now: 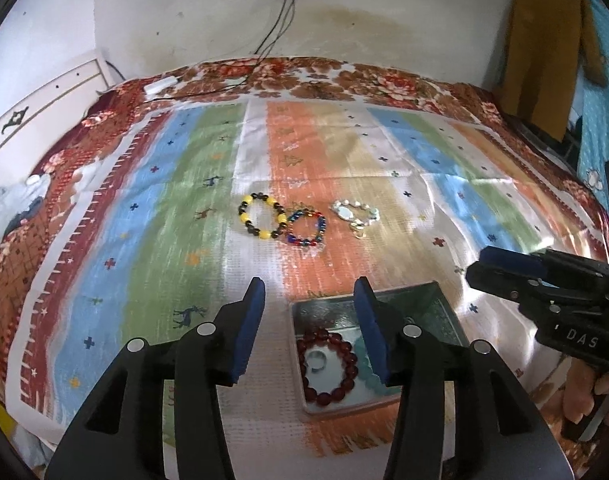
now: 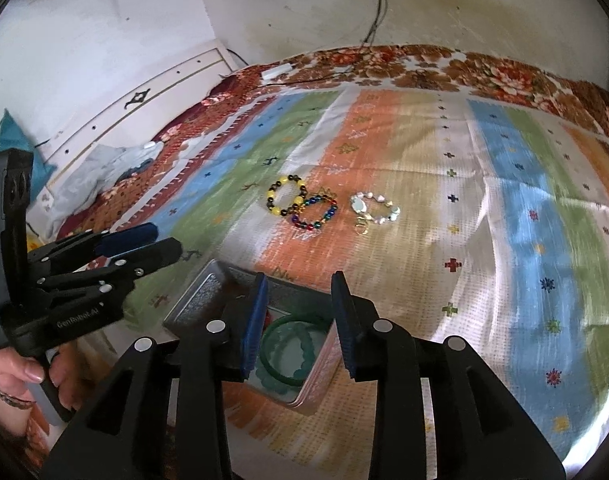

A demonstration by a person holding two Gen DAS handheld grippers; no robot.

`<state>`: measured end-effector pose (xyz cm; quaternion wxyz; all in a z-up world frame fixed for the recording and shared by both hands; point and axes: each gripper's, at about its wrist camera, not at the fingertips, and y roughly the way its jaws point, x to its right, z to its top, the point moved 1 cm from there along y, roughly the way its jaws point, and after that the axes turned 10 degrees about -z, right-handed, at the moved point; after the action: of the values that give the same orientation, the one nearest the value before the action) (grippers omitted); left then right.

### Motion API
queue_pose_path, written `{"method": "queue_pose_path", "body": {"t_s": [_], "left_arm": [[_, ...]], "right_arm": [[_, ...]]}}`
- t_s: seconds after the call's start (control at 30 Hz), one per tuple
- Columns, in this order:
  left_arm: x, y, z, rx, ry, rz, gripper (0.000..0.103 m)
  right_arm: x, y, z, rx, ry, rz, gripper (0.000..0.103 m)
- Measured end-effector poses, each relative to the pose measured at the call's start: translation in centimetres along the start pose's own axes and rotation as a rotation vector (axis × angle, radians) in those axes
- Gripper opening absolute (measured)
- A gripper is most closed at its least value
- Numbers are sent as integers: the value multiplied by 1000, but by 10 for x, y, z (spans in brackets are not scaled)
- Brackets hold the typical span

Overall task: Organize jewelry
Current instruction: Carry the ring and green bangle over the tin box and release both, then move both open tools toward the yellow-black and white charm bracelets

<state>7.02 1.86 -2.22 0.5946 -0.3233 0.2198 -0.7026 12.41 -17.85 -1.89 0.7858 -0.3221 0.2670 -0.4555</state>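
A metal tin box (image 1: 448, 312) (image 2: 196, 300) lies open on the striped cloth. In it I see a dark red bead bracelet (image 1: 328, 364) around a silver ring (image 1: 316, 360), and a green bangle (image 2: 292, 340) with pale green beads. Further out lie a yellow-and-black bead bracelet (image 1: 262, 216) (image 2: 286, 196), a multicolour bead bracelet (image 1: 306, 228) (image 2: 314, 212) touching it, and a silver-white bracelet (image 1: 354, 214) (image 2: 374, 208) with a small gold ring (image 2: 361, 229). My left gripper (image 1: 309, 292) (image 2: 160, 240) is open and empty over the box's left side. My right gripper (image 2: 300, 284) (image 1: 484, 260) is open and empty above the box.
The striped cloth (image 1: 184, 200) covers a floral bedspread on a bed. A white headboard (image 2: 144, 112) stands at the left, a wall with a socket and black cables (image 1: 280, 20) behind. Hanging clothes (image 1: 544, 48) are at the right. A white charger (image 1: 160, 84) lies near the bed's far edge.
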Motion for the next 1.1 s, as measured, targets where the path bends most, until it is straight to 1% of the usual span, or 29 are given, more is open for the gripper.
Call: {"method": "queue_pose_path", "body": {"t_s": [0.03, 0.2, 0.3, 0.4, 0.43, 0.47, 0.5, 0.67, 0.87, 0.97, 1.1], "left_arm": [[-1, 1, 1, 2, 3, 9, 50], [-8, 10, 12, -11, -6, 28, 50], [-14, 16, 23, -6, 1, 70, 50], [-19, 21, 28, -20, -22, 64, 50], [-20, 22, 29, -22, -22, 65, 50], [-20, 23, 30, -24, -20, 65, 51], [-20, 25, 32, -26, -14, 67, 52], [-24, 36, 47, -23, -2, 90, 52], [-42, 52, 60, -65, -79, 43, 52], [-48, 59, 65, -73, -89, 56, 53], [-52, 67, 71, -80, -83, 74, 53]], "right_arm": [[3, 2, 2, -5, 10, 0, 34], [14, 12, 11, -23, 49, -5, 34], [19, 18, 17, -28, 69, -10, 34], [15, 19, 23, -20, 23, -44, 35], [14, 20, 25, -15, 8, -54, 36], [13, 20, 28, -11, 1, -55, 41], [14, 21, 29, -12, -1, -53, 42], [12, 32, 34, -32, -20, -58, 43], [22, 50, 46, -67, -6, -75, 43], [25, 56, 51, -78, -4, -83, 47], [27, 60, 55, -81, -9, -88, 49]]}}
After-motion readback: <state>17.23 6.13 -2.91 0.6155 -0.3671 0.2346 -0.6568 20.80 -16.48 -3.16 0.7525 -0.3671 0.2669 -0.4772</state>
